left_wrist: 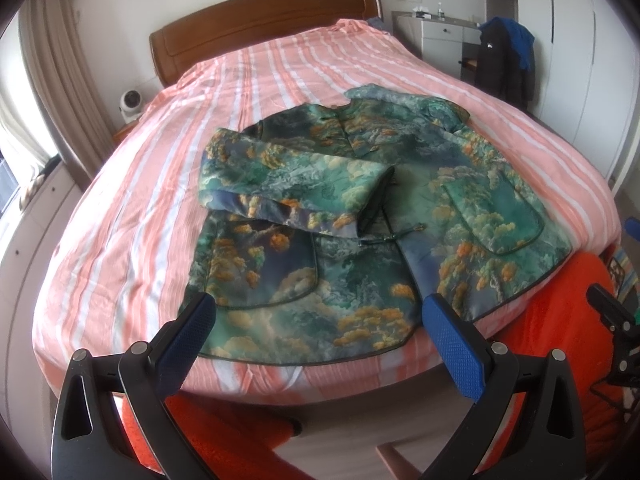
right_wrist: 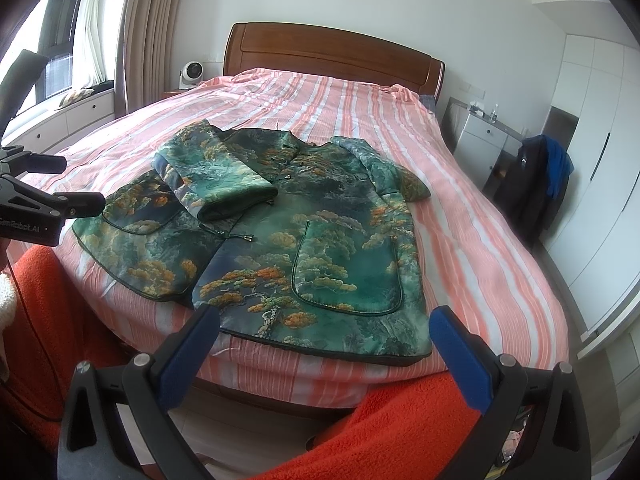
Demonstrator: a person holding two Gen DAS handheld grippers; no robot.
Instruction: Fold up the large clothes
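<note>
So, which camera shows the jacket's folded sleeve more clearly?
The left wrist view: the folded sleeve lies across the jacket, its cuff opening visible. The right wrist view shows it smaller, off to the left.

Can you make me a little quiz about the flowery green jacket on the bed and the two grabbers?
1. True or false: one sleeve lies folded across the jacket.
2. The bedspread has stripes of: A blue, B pink and white, C black.
3. Fill in: the left gripper and right gripper both stand ____.

Key: 1 true; 2 B; 3 open, holding nothing.
</note>
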